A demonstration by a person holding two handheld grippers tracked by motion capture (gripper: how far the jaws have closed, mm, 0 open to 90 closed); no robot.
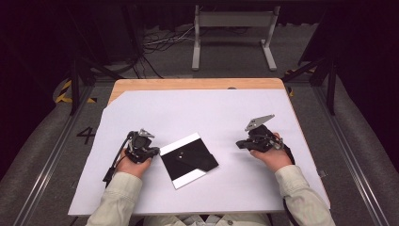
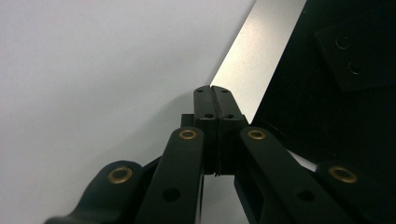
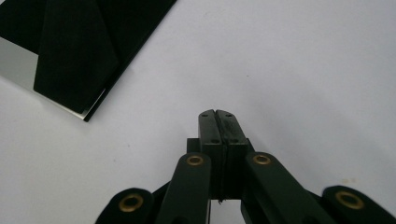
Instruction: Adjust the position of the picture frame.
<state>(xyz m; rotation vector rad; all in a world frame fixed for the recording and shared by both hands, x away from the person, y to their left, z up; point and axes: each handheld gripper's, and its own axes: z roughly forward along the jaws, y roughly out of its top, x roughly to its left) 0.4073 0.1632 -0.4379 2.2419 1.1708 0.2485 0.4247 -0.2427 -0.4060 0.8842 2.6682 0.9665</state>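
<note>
Lying flat mid-table on the white sheet (image 1: 197,108): black paper square (image 1: 189,158), white borders showing, one corner folded inward (folding apparently begun, most remaining). Left gripper (image 1: 153,151) is touching its edge, jaws closed, empty; right gripper (image 1: 241,144) is hovering apart, likewise closed, empty.

Light falls from above onto the white sheet (image 1: 197,113), which reads bright and even in the high view, while the floor and room around the table sink into near-black. That view is soft and grainy (fine detail on the hands is lost). In the left gripper view the sheet fades from pale grey to brighter white near the black-and-white folder (image 2: 327,93), whose pale strip shows a mild sheen. Both gripper views hold the nearest linkage slightly blurred; the jaws cast faint, soft-edged shadows.
</note>
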